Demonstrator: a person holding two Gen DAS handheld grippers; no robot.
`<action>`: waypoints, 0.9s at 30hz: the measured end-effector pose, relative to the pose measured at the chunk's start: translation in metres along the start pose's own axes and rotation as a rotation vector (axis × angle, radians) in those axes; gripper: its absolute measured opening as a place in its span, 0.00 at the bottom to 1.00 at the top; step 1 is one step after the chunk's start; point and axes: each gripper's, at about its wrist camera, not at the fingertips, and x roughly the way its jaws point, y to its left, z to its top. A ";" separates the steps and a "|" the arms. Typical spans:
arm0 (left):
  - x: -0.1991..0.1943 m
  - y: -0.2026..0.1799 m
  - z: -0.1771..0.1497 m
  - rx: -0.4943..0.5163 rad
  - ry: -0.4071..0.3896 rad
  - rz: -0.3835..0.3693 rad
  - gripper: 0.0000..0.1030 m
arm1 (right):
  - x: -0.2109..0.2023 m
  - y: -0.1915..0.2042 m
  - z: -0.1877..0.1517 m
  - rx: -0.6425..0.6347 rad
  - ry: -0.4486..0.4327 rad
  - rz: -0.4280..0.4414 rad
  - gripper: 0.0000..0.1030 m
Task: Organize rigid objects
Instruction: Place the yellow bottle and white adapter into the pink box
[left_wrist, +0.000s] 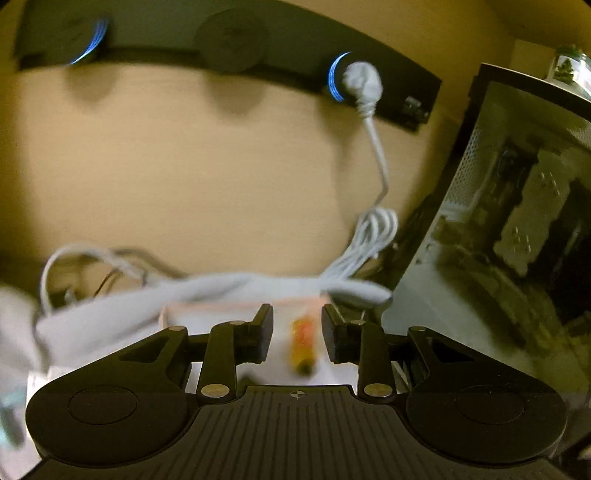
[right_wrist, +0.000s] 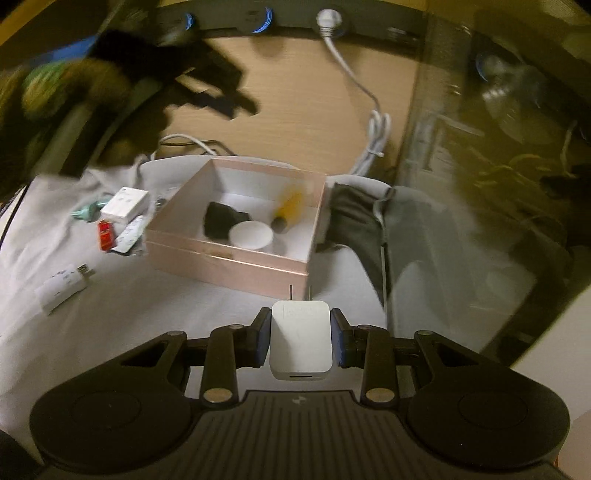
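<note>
The charger (right_wrist: 300, 339), light, rigid and smooth-sided, sits clamped across its flat flanks in the right gripper (right_wrist: 300, 338) short of the box (right_wrist: 236, 254), long axis and prongs pointing toward it (the left gripper (left_wrist: 297, 334) gapes empty above a blurred orange thing (left_wrist: 303, 343)).

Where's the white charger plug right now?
Right wrist view: the white charger plug is clamped in the right tool, prongs toward the pink box.
</note>
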 end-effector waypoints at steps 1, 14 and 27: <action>-0.009 0.006 -0.012 -0.009 0.001 0.000 0.30 | 0.003 -0.001 0.000 0.002 0.008 0.007 0.31; -0.154 0.077 -0.169 -0.133 0.125 0.255 0.30 | 0.069 0.071 0.098 -0.104 -0.166 0.193 0.31; -0.152 0.093 -0.177 -0.031 0.176 0.379 0.30 | 0.080 0.126 0.038 -0.212 0.003 0.241 0.70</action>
